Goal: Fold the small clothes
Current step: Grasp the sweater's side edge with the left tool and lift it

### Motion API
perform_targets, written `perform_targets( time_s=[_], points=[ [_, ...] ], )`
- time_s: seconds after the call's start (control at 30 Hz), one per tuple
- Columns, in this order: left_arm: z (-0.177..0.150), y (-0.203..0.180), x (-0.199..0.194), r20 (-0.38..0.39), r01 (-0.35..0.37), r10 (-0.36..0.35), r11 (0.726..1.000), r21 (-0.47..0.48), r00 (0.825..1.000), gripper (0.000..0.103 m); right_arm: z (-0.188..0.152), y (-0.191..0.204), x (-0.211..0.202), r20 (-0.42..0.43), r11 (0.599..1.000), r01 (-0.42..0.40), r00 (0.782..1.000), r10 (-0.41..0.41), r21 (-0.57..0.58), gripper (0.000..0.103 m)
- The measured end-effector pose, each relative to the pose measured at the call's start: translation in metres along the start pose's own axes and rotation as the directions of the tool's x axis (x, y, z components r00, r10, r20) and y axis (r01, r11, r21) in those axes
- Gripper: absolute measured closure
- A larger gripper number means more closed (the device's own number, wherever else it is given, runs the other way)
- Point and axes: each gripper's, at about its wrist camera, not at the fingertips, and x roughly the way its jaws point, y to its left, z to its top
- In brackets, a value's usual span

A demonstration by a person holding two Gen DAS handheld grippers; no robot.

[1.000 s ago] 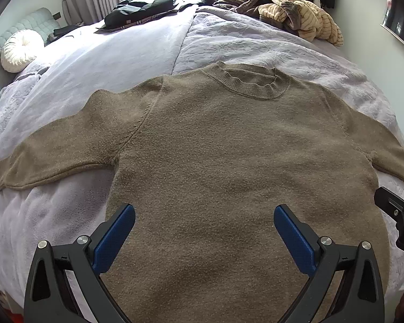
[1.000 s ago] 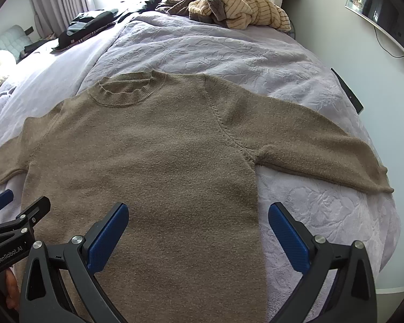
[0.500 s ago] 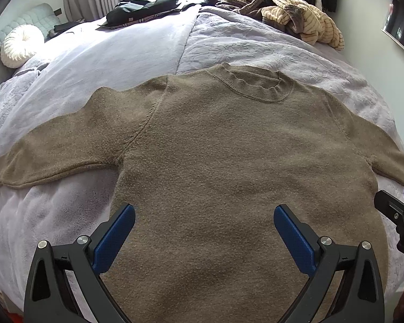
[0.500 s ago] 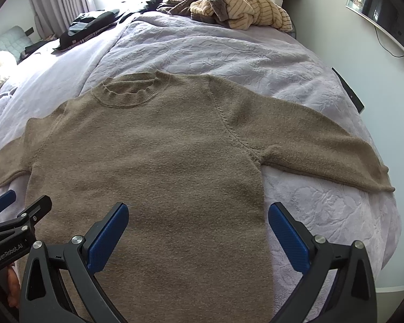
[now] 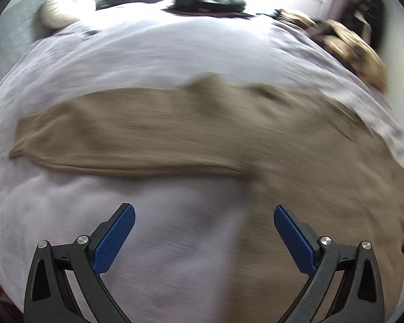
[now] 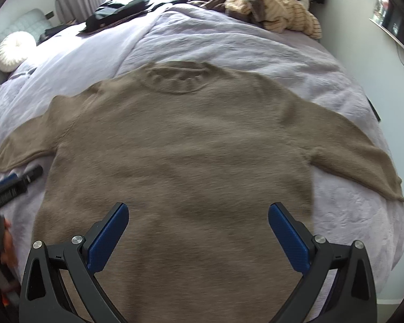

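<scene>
The soft brown knitted sweater (image 6: 180,145) lies flat on the pale purple bed cover (image 6: 229,43), both sleeves out. The right gripper (image 6: 198,231) hangs over its body, jaws spread wide. The left gripper (image 5: 204,231) hangs beside the left sleeve, jaws spread too.

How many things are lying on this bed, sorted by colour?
Brown: 1, the sweater spread flat.
White: 1, the round cushion at the bed's far left.
Black: 1, a heap of dark clothes at the far edge.
Tan and striped: 1, a pile of clothes at the far right; how many garments it holds cannot be told.
Total: 4
</scene>
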Motion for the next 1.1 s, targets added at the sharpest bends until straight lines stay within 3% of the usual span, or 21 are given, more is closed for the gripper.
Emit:
perform_targets(
  time_s=[0.1,0.27,0.4,0.53,0.67,0.7,0.73,0.77,0.83,0.9,0.97,1.1],
  points=[
    [0.012,0.062,0.006,0.027,-0.033,0.037,0.991,-0.129,0.999,0.000,0.000,0.022,0.003,-0.005,1.000,-0.023,1.000,0.023,-0.020,0.000],
    [0.011,0.156,0.024,0.032,-0.078,0.094,0.941,-0.331,0.995,0.000,0.000,0.055,0.010,-0.027,0.997,-0.048,0.999,0.046,-0.064,0.000],
    [0.012,0.201,0.043,0.069,0.054,-0.025,0.888,-0.456,0.997,0.000,0.000,0.075,0.016,-0.051,0.994,-0.057,0.997,0.052,-0.092,0.000],
    [0.027,0.208,0.048,0.176,0.181,-0.107,0.857,-0.482,0.979,0.000,-0.001,0.088,0.018,-0.067,0.992,-0.068,0.996,0.061,-0.108,0.000],
    [0.041,0.213,0.056,0.229,0.217,-0.111,0.831,-0.512,0.967,0.000,-0.002,0.091,0.014,-0.063,0.991,-0.067,0.996,0.060,-0.112,0.000],
    [0.043,0.215,0.056,0.243,0.228,-0.114,0.824,-0.518,0.963,0.003,-0.002,0.090,0.013,-0.063,0.992,-0.068,0.996,0.061,-0.109,0.000],
    [0.040,0.218,0.055,0.256,0.232,-0.108,0.818,-0.526,0.961,0.017,-0.002,0.089,0.013,-0.062,0.992,-0.068,0.996,0.061,-0.104,0.000],
    [0.038,0.220,0.055,0.261,0.232,-0.103,0.813,-0.534,0.960,0.023,-0.002,0.088,0.012,-0.061,0.993,-0.066,0.996,0.060,-0.101,0.000],
    [0.037,0.226,0.059,0.270,0.264,-0.129,0.790,-0.554,0.954,0.071,-0.003,0.087,0.012,-0.054,0.993,-0.057,0.997,0.051,-0.106,0.000],
    [0.037,0.231,0.061,0.286,0.311,-0.173,0.767,-0.561,0.942,0.096,-0.003,0.086,0.012,-0.052,0.992,-0.060,0.997,0.054,-0.111,0.000],
    [0.037,0.232,0.057,0.316,0.344,-0.191,0.762,-0.549,0.929,0.096,-0.004,0.085,0.013,-0.053,0.991,-0.076,0.996,0.071,-0.108,0.000],
    [0.043,0.217,0.027,0.392,0.392,-0.221,0.811,-0.435,0.893,0.096,-0.005,0.081,0.013,-0.045,0.990,-0.111,0.993,0.107,-0.092,0.000]
  ],
)
